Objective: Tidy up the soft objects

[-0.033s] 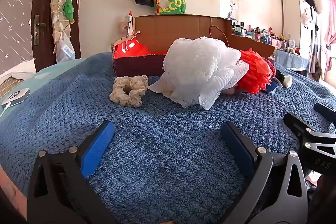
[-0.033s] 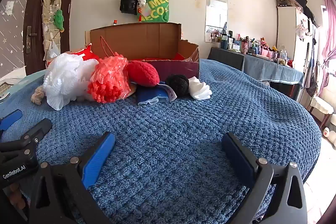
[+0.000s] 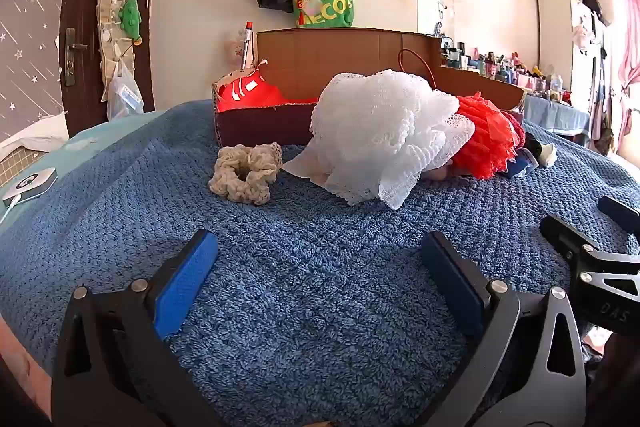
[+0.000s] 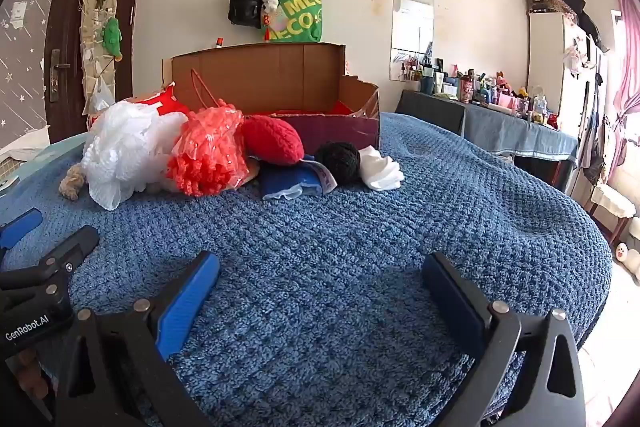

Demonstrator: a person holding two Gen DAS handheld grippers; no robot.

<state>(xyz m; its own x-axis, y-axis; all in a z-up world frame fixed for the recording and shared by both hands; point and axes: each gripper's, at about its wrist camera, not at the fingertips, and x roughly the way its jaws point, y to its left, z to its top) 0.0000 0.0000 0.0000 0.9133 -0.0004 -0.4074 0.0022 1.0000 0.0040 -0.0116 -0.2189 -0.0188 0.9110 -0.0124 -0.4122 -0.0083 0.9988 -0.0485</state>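
Note:
Soft things lie in a row on the blue blanket (image 3: 320,307) in front of an open cardboard box (image 3: 260,125): a cream scrunchie (image 3: 246,173), a white mesh pouf (image 3: 384,131) and a red mesh pouf (image 3: 488,137). The right wrist view shows the white pouf (image 4: 128,151), the red pouf (image 4: 212,151), a red knitted piece (image 4: 274,141), a blue cloth (image 4: 292,185), a black yarn ball (image 4: 340,161) and a white cloth (image 4: 380,169). My left gripper (image 3: 319,241) and right gripper (image 4: 322,261) hover low over bare blanket, both open and holding nothing, well short of the pile.
Inside the box (image 4: 332,127) lies something red (image 3: 248,95). A white device with a cable (image 3: 30,183) sits at the bed's left edge. A dresser with bottles (image 4: 500,107) stands at the right, a door (image 3: 80,27) at the left. Bags hang on the wall (image 4: 296,15).

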